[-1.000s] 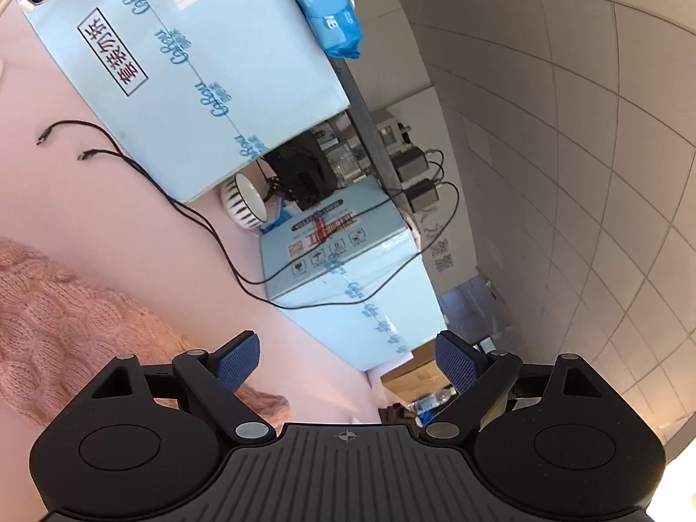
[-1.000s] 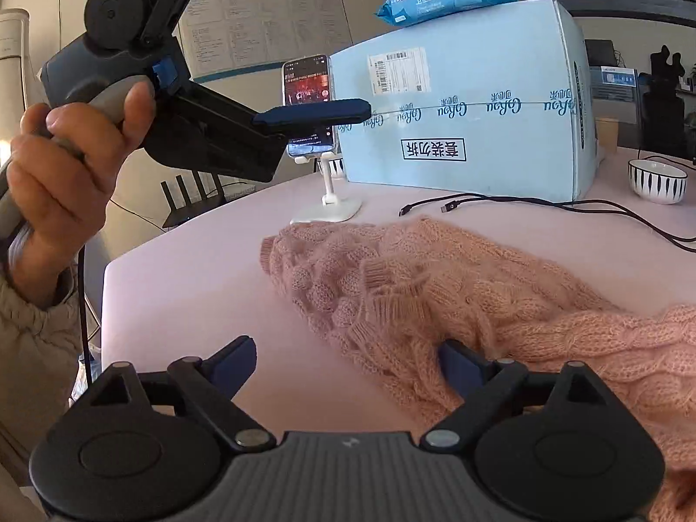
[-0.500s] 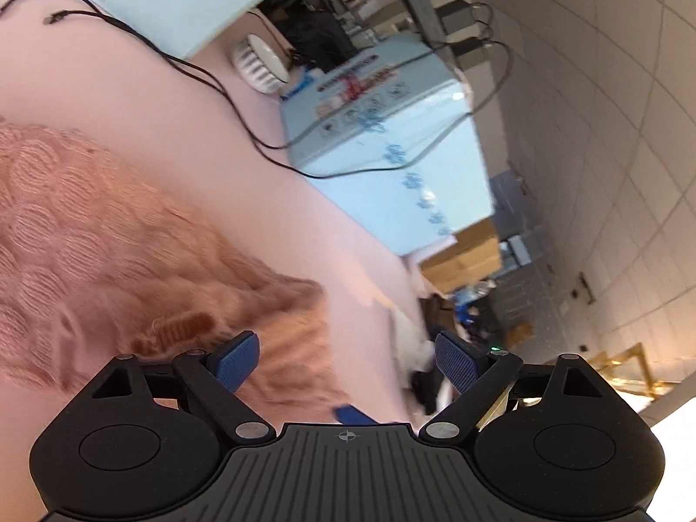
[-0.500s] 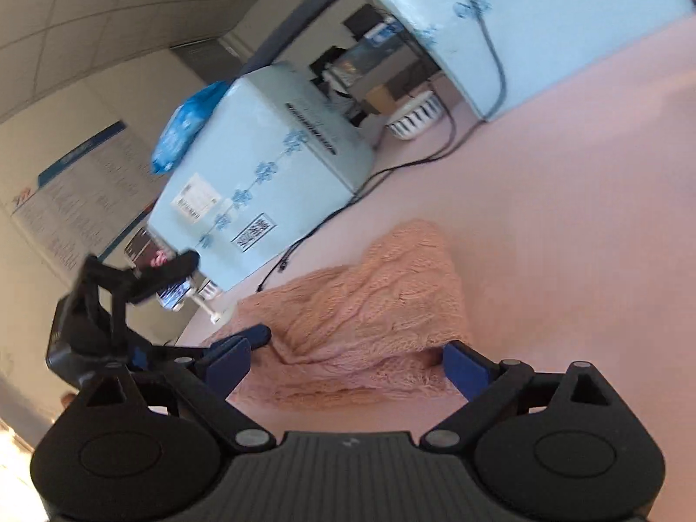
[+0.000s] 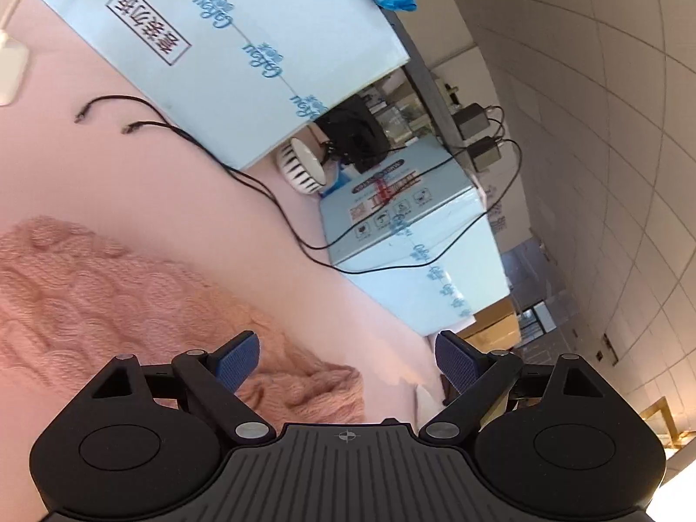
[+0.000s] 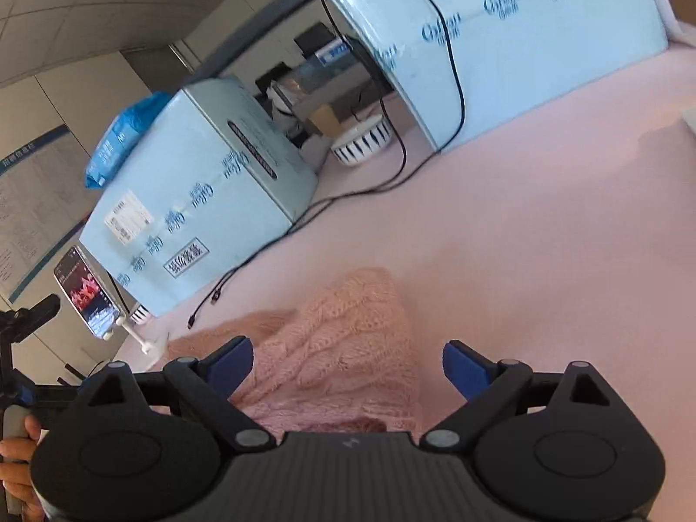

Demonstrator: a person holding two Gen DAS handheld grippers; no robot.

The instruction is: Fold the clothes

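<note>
On my left side, the left gripper (image 5: 346, 354) hangs spread wide with nothing between its pads, tilted over the near end of the sweater (image 5: 130, 304), which lies bunched on the pink table (image 5: 108, 165); its left pad (image 5: 237, 359) sits above the knit while the right one (image 5: 456, 363) is out past the hem over bare cloth-free table. I judge this is the reach before a first grab, so I would bring this side down squarely onto the hem, both pads over fabric, and close only once a full edge of knit is between them, because a thick cable weave slips if I pinch just the fuzz. Further along, the cables (image 5: 261, 191) trail from the boxes (image 5: 243, 43) toward the bowl (image 5: 304, 165), near enough that a dragged sleeve could snag them, so I would lift rather than slide. On my right side, the right gripper (image 6: 348, 367) is likewise spread and empty, hovering over the far corner of the same sweater (image 6: 348, 339), left pad above the knit, right pad over table. I would match the two heights, take both corners together, and fold toward the open table, away from the phone (image 6: 89, 293) on its stand
</note>
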